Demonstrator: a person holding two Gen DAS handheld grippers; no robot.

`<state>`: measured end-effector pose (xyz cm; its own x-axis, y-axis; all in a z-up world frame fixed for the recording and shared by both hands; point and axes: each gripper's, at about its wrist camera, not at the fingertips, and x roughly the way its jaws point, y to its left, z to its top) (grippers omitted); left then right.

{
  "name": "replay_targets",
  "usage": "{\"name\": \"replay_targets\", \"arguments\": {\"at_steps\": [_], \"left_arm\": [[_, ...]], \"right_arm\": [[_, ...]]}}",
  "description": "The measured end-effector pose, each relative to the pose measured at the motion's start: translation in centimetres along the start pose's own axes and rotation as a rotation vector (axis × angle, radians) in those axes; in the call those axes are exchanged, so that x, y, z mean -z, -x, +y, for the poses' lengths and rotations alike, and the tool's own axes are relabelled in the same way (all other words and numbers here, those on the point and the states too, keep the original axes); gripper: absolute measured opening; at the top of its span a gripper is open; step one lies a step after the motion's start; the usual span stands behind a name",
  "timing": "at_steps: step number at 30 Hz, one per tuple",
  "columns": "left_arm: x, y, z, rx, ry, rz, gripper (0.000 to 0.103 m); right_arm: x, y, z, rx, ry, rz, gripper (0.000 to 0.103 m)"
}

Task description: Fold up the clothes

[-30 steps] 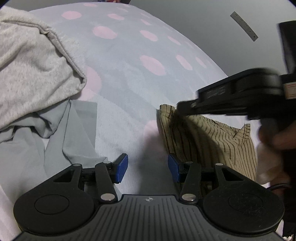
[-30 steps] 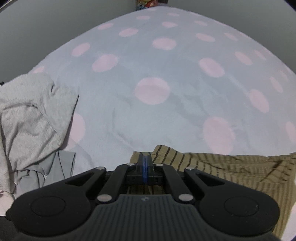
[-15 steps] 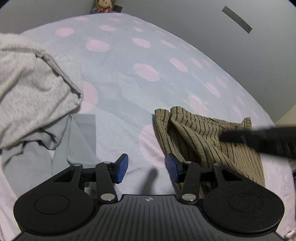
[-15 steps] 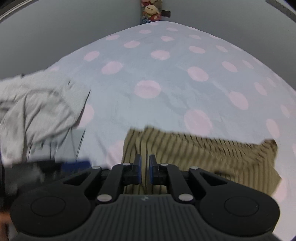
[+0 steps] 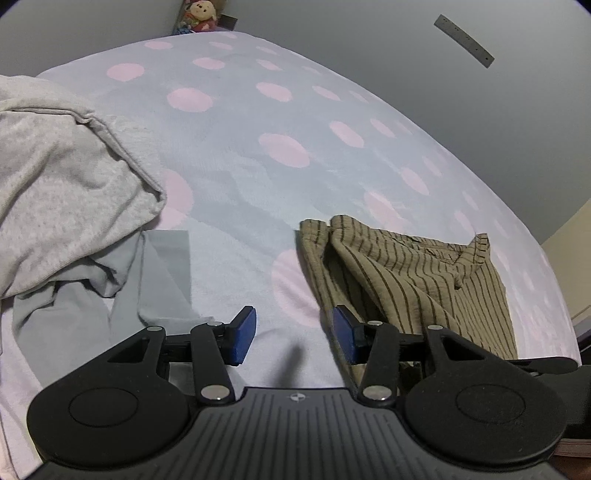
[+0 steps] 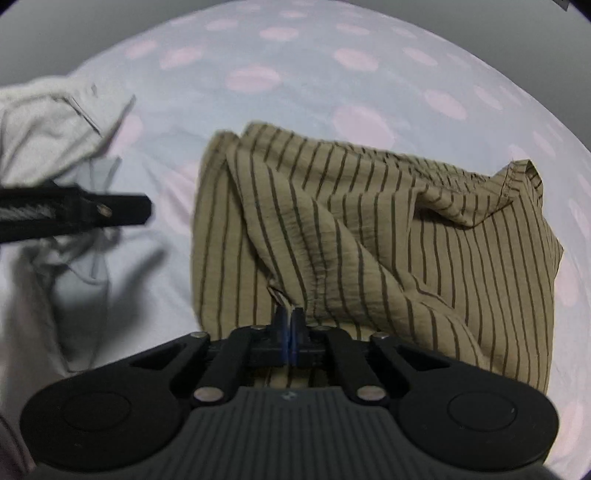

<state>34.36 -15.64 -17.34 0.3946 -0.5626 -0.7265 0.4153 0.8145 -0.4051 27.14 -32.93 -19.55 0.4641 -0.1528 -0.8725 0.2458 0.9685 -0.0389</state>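
Observation:
A tan garment with dark stripes [image 5: 413, 273] [image 6: 369, 236] lies crumpled on the bed, partly folded over itself. My left gripper [image 5: 293, 334] is open and empty, low over the sheet at the garment's left edge. My right gripper [image 6: 290, 321] is shut on a pinch of the striped garment at its near edge. The left gripper also shows in the right wrist view [image 6: 74, 214] as a dark blurred bar at the left.
A pale blue bed sheet with pink dots [image 5: 280, 147] covers the bed. A light grey sweatshirt [image 5: 55, 177] and a thin grey garment [image 5: 147, 280] lie piled at the left. A soft toy [image 5: 199, 18] sits at the far edge by the grey wall.
My right gripper opened, pulled back toward the near edge of the striped garment, and shut on it. It has left the left wrist view. The left gripper stayed open.

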Motion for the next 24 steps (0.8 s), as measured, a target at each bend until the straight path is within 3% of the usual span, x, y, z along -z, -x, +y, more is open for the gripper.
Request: {"name": "replay_targets", "arguments": {"at_steps": [6, 9, 14, 18, 21, 24], "left_arm": [[-0.1, 0.0, 0.0, 0.003, 0.014, 0.001, 0.043], [0.0, -0.1, -0.1, -0.001, 0.005, 0.001, 0.043], [0.2, -0.3, -0.3, 0.015, -0.018, -0.004, 0.043], [0.3, -0.7, -0.7, 0.028, -0.037, -0.018, 0.043], [0.4, -0.7, -1.2, 0.018, -0.061, -0.033, 0.043], [0.5, -0.7, -1.4, 0.016, -0.078, -0.036, 0.043]], "right_arm": [[-0.1, 3.7, 1.5, -0.165, -0.006, -0.056, 0.002], [0.0, 2.6, 2.4, -0.170, 0.011, -0.042, 0.002], [0.7, 3.2, 0.8, -0.190, -0.033, -0.037, 0.009], [1.3, 3.7, -0.5, -0.206, -0.068, -0.033, 0.021], [0.9, 5.2, -3.3, -0.172, -0.087, -0.053, 0.021], [-0.2, 5.9, -6.9, -0.076, -0.081, -0.072, 0.021]]}}
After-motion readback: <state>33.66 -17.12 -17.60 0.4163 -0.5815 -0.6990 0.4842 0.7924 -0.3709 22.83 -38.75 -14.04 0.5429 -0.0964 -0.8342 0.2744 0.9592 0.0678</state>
